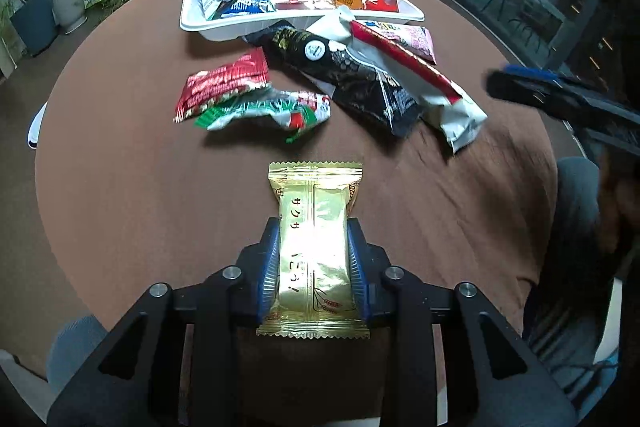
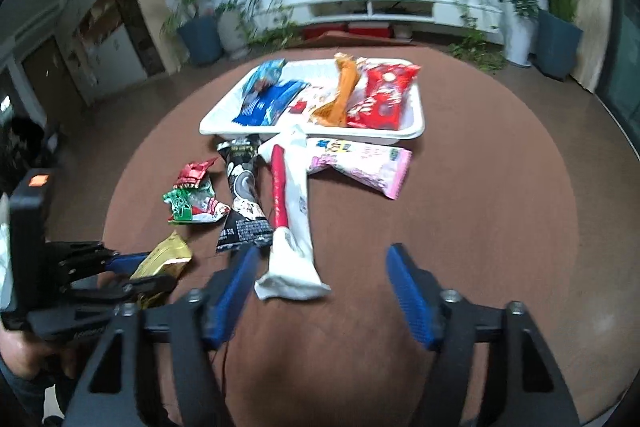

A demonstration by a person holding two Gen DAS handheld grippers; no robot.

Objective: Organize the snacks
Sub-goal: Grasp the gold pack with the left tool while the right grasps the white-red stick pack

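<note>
So your left gripper is clamped on the gold snack pack, one blue pad pressed to each long side, and the pack sticks out forward over the brown table. From the right wrist view you can see that same pack pinched off to the left, near the table's front edge.

Your right gripper has its fingers spread wide apart with nothing between them. It sits just behind the near end of the long white-and-red pack, which lies lengthwise toward the white tray.

Stuff loose on the table: a black pack right beside the white-and-red one and partly under it in the left wrist view, a pink pack lying just in front of the tray, and a crumpled red pack touching a crumpled green-and-white pack off to the left.

Inside the tray you've got blue packs on the left, an orange pack leaning in the middle, and a red pack on the right. There are a couple of smaller wrappers between them, but they're too blurry to make out.
</note>
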